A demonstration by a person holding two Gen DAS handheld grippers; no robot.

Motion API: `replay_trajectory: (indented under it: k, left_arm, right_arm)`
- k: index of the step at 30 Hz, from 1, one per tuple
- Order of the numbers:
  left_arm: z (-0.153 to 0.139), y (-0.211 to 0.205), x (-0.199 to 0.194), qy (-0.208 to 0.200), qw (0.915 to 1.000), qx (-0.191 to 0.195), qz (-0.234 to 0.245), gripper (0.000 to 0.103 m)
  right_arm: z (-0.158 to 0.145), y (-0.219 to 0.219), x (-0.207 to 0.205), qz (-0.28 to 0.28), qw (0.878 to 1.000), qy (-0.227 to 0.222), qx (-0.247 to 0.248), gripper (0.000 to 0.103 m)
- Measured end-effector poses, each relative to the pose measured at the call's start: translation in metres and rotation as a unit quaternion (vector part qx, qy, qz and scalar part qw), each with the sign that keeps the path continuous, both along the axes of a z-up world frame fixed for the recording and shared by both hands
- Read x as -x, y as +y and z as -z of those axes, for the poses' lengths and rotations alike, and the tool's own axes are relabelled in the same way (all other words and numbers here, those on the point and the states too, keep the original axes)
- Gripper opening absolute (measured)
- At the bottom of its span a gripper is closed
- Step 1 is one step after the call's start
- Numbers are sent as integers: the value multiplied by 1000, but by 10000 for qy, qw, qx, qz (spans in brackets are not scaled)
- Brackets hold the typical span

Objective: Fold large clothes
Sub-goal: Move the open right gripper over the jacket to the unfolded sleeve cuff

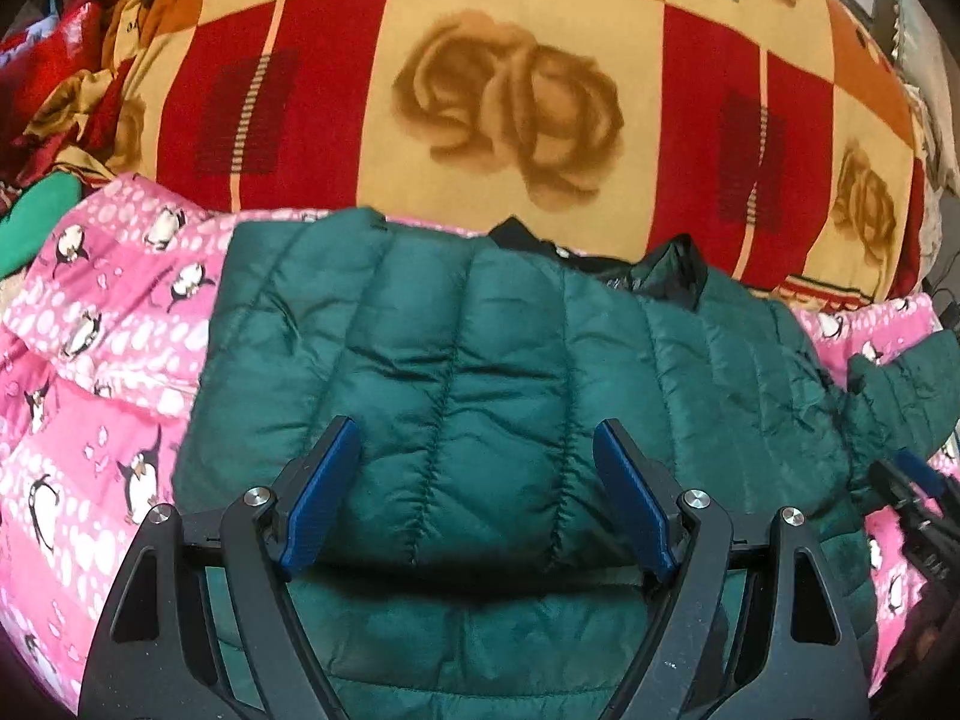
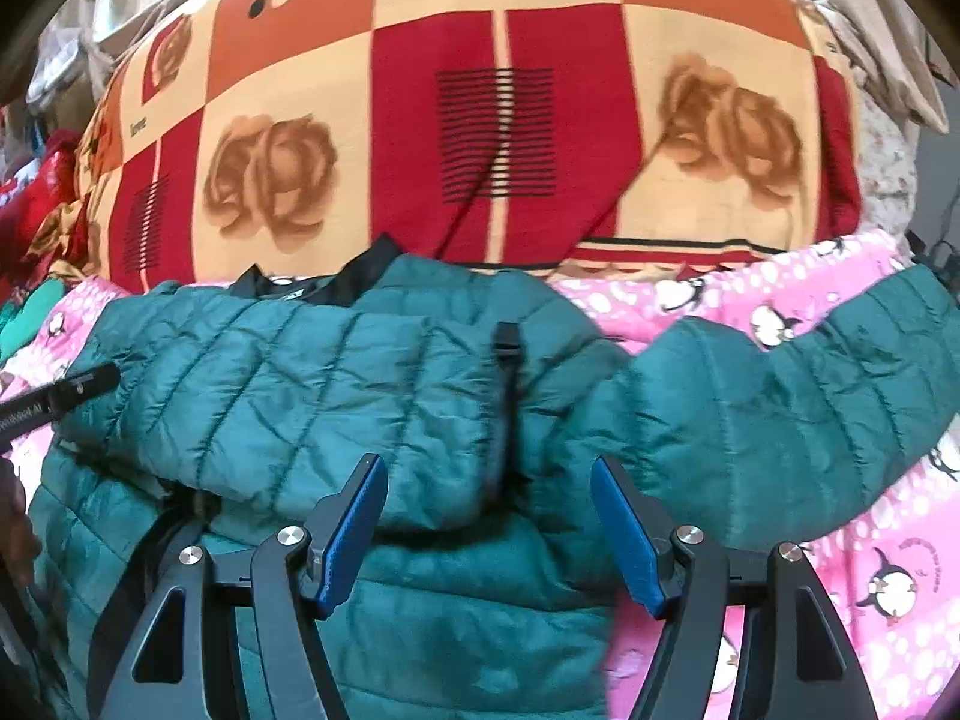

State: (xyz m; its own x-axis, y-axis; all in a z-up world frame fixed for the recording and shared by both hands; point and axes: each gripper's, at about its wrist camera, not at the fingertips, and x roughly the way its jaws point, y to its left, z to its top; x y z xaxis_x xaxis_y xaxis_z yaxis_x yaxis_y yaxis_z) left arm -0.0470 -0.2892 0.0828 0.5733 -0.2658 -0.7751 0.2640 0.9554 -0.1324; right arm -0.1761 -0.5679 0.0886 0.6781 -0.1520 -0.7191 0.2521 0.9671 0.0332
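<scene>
A dark green quilted puffer jacket (image 1: 480, 360) lies on a pink penguin-print blanket (image 1: 90, 360), its lower part folded up over the body. My left gripper (image 1: 475, 426) hovers open over the folded layer, and its blue pads (image 1: 324, 492) stand wide apart without pressing the fabric. In the right wrist view the jacket (image 2: 300, 390) shows a black zip strip and one sleeve (image 2: 840, 372) stretched out to the right. My right gripper (image 2: 489, 462) is open above the fold edge, with fabric below but not pinched. Each gripper shows at the edge of the other's view, the right gripper (image 1: 918, 480) and the left gripper (image 2: 60, 396).
A red, orange and cream checked blanket (image 1: 510, 90) with rose prints and the word "love" rises behind the jacket. A green cloth (image 1: 30, 222) and a pile of red clothes (image 1: 54, 48) lie at the far left. Pink blanket (image 2: 870, 570) shows to the right of the jacket.
</scene>
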Motion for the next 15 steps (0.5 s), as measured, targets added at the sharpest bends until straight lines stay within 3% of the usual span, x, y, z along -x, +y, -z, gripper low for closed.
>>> replay_trajectory:
  k: [15]
  left_arm:
    - [13, 2, 0, 99, 9999, -110, -54, 81]
  right_arm:
    - [-6, -82, 23, 947, 9953, -85, 193, 68]
